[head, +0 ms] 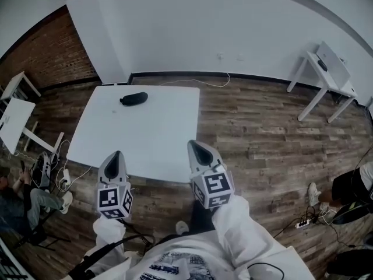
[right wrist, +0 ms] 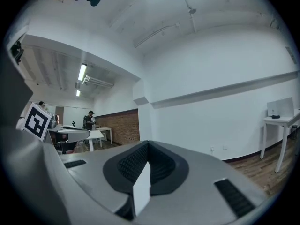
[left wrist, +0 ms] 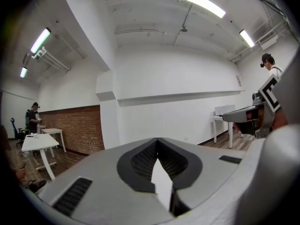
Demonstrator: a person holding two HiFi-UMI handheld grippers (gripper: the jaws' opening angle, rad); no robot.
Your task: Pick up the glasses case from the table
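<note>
A black oblong glasses case [head: 133,98] lies near the far edge of the white table [head: 157,139], left of its middle. Both grippers hover at the table's near edge, pointing roughly level toward the far wall, well short of the case. In the head view my left gripper [head: 115,156] is at the near left part of the edge and my right gripper [head: 198,147] at the near right corner. The left gripper view shows the left gripper [left wrist: 157,143] with jaws together and nothing between them. In the right gripper view the right gripper [right wrist: 147,145] looks the same. The case appears in neither gripper view.
Wooden floor surrounds the table. White desks [head: 14,121] stand at the left, another white desk [head: 326,74] at the back right. Cables and a power strip [head: 303,221] lie on the floor. A seated person [head: 26,200] is at the lower left, beside shoes and bags.
</note>
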